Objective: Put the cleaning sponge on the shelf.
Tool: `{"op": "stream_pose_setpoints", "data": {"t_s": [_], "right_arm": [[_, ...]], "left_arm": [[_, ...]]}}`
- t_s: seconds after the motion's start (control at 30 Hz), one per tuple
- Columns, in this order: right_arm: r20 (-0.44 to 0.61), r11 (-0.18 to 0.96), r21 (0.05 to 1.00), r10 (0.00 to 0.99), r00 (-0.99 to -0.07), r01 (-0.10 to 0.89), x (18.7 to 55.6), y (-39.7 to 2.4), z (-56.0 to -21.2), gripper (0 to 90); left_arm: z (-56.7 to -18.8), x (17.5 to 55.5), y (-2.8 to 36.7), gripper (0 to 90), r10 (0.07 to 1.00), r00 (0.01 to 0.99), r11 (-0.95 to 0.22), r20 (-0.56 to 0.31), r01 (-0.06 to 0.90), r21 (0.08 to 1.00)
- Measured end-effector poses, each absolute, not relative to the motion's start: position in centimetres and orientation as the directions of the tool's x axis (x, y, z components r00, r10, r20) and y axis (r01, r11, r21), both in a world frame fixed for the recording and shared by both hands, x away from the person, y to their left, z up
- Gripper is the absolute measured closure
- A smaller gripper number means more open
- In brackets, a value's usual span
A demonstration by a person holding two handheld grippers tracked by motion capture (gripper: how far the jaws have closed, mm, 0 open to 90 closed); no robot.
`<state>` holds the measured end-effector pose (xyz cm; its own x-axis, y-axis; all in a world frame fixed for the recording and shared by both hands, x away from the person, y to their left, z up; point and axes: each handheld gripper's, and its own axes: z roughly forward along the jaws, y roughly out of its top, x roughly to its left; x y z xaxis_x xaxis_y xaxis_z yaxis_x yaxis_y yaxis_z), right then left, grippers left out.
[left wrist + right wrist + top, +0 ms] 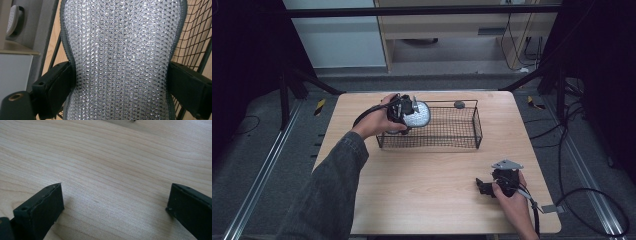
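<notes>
the left gripper (412,111) clamps a silver, sparkly mesh-textured oval pad with a grey edge (418,116) at its narrowed middle, holding it above the left end of a black wire-mesh basket (462,136) on the light wooden table (432,175). in the left gripper view the pad (122,60) sits squeezed between both black jaws. near the table's front right corner, the right gripper (486,187) rests low over bare wood, its jaws spread wide with nothing between them.

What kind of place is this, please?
Probably a lab recording station, not a home: a small wooden table stands between floor rails, cables trail around it, and dark curtains hang at both sides.
</notes>
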<state>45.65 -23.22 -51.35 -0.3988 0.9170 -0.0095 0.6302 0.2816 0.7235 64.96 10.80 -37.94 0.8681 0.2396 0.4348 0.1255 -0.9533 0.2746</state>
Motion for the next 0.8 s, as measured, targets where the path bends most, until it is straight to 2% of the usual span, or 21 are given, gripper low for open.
{"op": "stream_pose_setpoints", "data": {"t_s": [0.33, 0.8], "right_arm": [[-0.009, 0.280, 0.724, 0.918, -0.398, 0.631, 45.6, -23.2, -51.3, 0.7], [-0.009, 0.281, 0.723, 0.918, -0.398, 0.632, 45.6, -23.2, -51.3, 0.7]], "left_arm": [[-38.1, 65.2, 11.2, 3.3, 0.293, 0.872, -0.932, 0.393, 0.168, 0.323], [-36.8, 63.6, 10.9, 9.1, 0.330, 0.860, -0.904, 0.390, 0.170, 0.392]]}}
